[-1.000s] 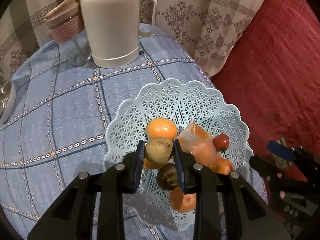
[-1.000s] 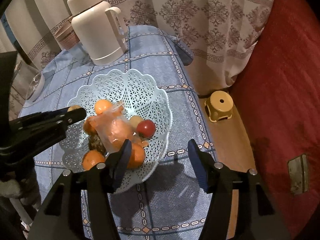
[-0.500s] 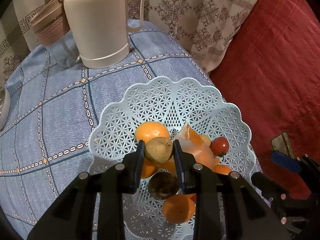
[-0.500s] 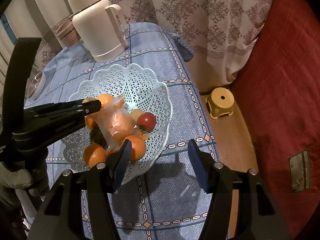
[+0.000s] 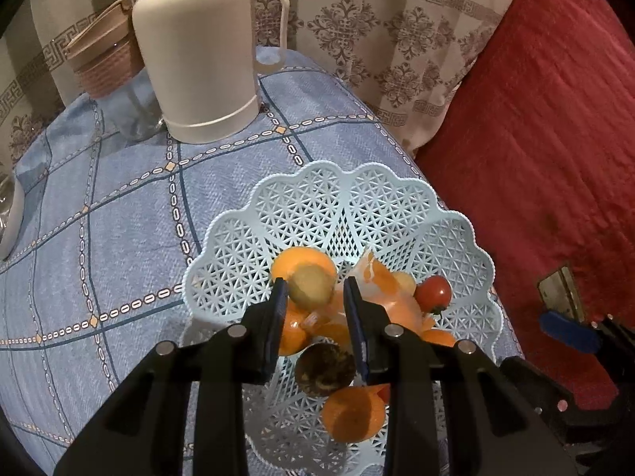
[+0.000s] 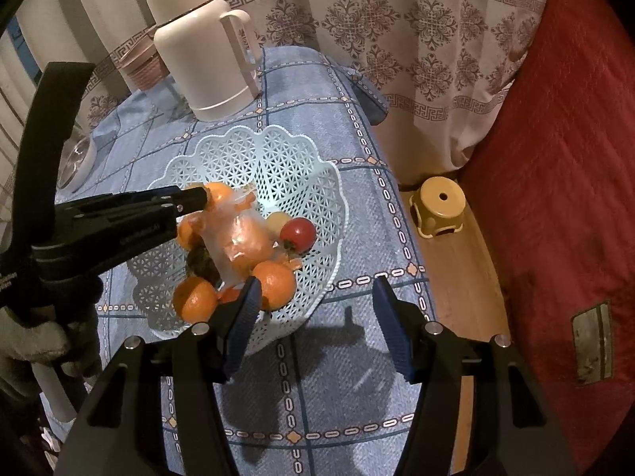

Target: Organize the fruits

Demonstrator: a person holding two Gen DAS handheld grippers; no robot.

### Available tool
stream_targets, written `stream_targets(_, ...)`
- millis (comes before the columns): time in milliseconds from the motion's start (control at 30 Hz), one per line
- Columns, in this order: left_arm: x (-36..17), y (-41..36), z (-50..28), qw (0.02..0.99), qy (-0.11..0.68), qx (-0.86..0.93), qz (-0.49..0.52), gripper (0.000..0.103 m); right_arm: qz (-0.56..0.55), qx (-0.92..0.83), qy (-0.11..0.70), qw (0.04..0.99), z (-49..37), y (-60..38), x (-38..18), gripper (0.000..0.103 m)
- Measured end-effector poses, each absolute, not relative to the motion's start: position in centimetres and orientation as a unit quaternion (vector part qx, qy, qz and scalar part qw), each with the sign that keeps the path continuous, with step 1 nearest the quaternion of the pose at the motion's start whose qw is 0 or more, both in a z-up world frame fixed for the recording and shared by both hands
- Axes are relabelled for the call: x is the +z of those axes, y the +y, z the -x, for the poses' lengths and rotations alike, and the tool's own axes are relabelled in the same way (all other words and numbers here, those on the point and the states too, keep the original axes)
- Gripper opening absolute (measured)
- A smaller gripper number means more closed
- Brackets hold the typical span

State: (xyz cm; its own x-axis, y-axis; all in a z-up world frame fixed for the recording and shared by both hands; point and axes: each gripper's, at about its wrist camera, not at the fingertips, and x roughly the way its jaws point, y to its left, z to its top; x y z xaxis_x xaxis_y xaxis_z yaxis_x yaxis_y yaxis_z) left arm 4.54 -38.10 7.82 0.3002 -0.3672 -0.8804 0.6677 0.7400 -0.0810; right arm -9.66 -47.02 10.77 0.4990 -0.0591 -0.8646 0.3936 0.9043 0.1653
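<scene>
A small brownish-yellow fruit (image 5: 310,283) sits at centre frame in the left wrist view, above the pale blue lattice basket (image 5: 317,214) of oranges, and the left gripper (image 5: 313,297) has its jaws parted around it, whether touching I cannot tell. The right gripper (image 6: 315,307) hangs wide open, empty, at lower centre over the blue tablecloth (image 6: 337,396)

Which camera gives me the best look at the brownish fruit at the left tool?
Left wrist: the brownish fruit sits centred between the left tool fingers, above the basket. In the right wrist view only a sliver shows at the tool's tip.
</scene>
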Motion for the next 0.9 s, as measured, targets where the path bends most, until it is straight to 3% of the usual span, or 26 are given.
stream_targets(167,8.0,-37.6,-4.4,0.793,0.492,-0.325,-0.150,0.030,-0.173,-0.133,0.480,0.849,9.9,-46.9,10.9,0.060)
stream_targets(233,8.2,-37.3,-4.3,0.795,0.493,-0.321,-0.147,0.040,-0.174,-0.132,0.479,0.850,10.0,-46.8,11.0,0.060)
stream_targets(267,8.4,-37.1,-4.3,0.797,0.491,-0.320,-0.144,0.052,-0.174,-0.132,0.478,0.851,10.0,-46.8,11.0,0.060)
stream_targets(567,10.1,-35.2,-3.3,0.811,0.476,-0.308,-0.145,0.081,-0.171,-0.129,0.474,0.854,9.6,-45.9,11.5,0.075)
stream_targets(800,11.7,-33.7,-2.0,0.824,0.455,-0.299,-0.157,0.084,-0.159,-0.118,0.473,0.859,9.2,-44.6,11.9,0.078)
stream_targets(900,12.3,-33.0,-1.4,0.831,0.447,-0.287,-0.165,0.089,-0.151,-0.117,0.470,0.861,9.1,-44.1,12.2,0.084)
